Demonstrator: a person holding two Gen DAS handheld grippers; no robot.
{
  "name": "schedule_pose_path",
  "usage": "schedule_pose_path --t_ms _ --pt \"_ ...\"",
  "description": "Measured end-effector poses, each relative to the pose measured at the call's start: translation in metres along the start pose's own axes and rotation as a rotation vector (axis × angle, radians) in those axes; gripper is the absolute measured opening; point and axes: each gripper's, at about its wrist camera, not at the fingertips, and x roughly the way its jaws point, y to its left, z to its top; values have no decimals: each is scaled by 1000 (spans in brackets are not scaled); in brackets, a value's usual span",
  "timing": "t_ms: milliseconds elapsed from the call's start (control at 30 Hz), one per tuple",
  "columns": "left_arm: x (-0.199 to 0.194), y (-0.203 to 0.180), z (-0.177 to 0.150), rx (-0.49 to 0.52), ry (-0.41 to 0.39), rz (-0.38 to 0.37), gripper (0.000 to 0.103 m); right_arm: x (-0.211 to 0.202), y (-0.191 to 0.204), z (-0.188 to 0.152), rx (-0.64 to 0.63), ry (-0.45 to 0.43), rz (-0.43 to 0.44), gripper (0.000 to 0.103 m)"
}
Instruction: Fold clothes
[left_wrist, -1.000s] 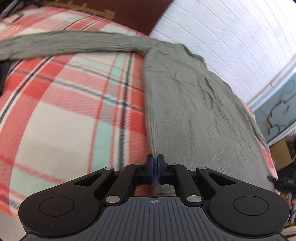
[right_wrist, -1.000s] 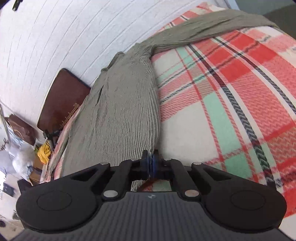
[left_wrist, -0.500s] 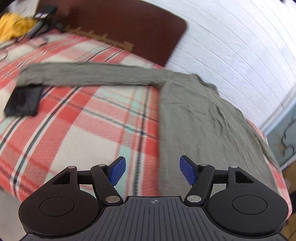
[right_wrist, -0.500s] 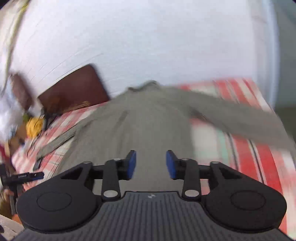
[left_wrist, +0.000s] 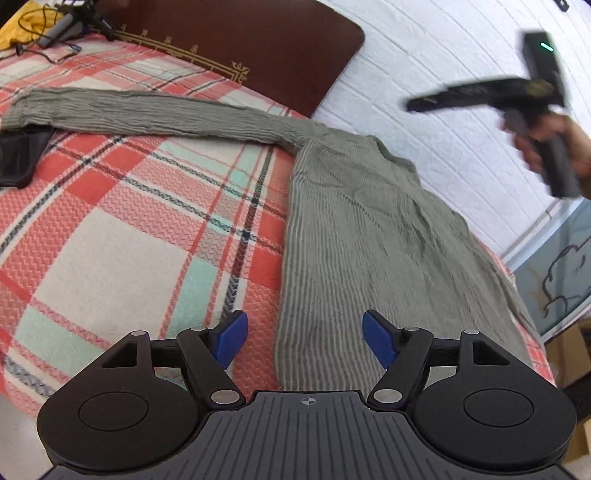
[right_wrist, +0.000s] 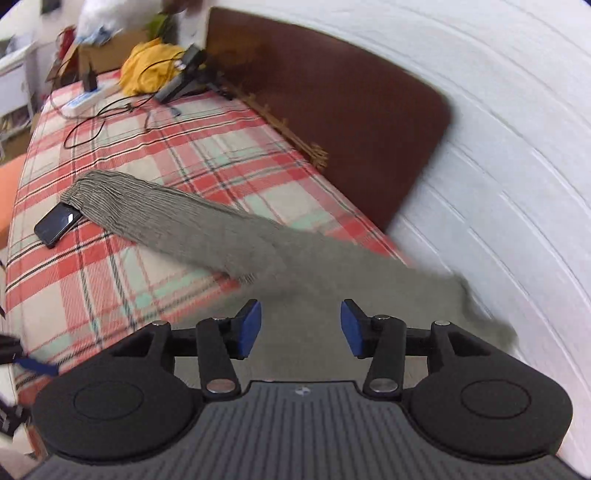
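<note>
A phone lies far left on the bed, its edge under the cuff of the sweater. That sleeve stretches flat, probably for folding in. The left gripper, jaws just opened and empty, hovers over the hem. At right, the right gripper, jaws just parted, nothing between, hangs above the shoulder.

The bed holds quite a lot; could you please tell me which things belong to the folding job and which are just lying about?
For the job:
- grey sweater
- left gripper
- right gripper

Lying about:
- phone
- yellow cloth
- cables
- power strip
</note>
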Motion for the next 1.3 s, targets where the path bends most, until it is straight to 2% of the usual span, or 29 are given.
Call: schedule_pose_path --t_ms 133,300,433,533,600,700,733,767,800,933,1067,1167,1300 --pt "8 -2 3 -11 11 -33 81 54 49 14 -143 28 43 52" --pt "15 5 9 -55 33 -89 82 101 106 -3 -442 37 -92 52" --pt "17 8 10 -80 54 -127 82 133 114 -4 -483 85 -93 52" --pt "20 6 12 -85 63 -132 80 148 118 -2 -494 68 -121 52" --pt "23 3 12 -80 76 -125 73 154 119 4 -467 55 -130 52" --pt "30 0 13 -69 103 -103 46 160 122 11 -452 38 -143 49" --pt "33 -1 12 -65 118 -90 25 162 121 13 -440 41 -133 32" --pt "35 -2 12 -64 128 -81 10 164 119 16 -410 54 -107 12" --pt "36 -2 12 -62 128 -82 2 165 115 20 -368 63 -84 6" --pt "32 -10 18 -56 102 -118 2 142 77 34 -144 -6 -33 6" --pt "28 -39 29 20 61 -168 2 97 12 36 175 -132 5 6" --pt "28 -70 32 111 50 -211 2 59 -38 17 408 -246 17 6" --pt "43 -109 26 215 84 -270 9 12 -92 -40 645 -362 -26 6"
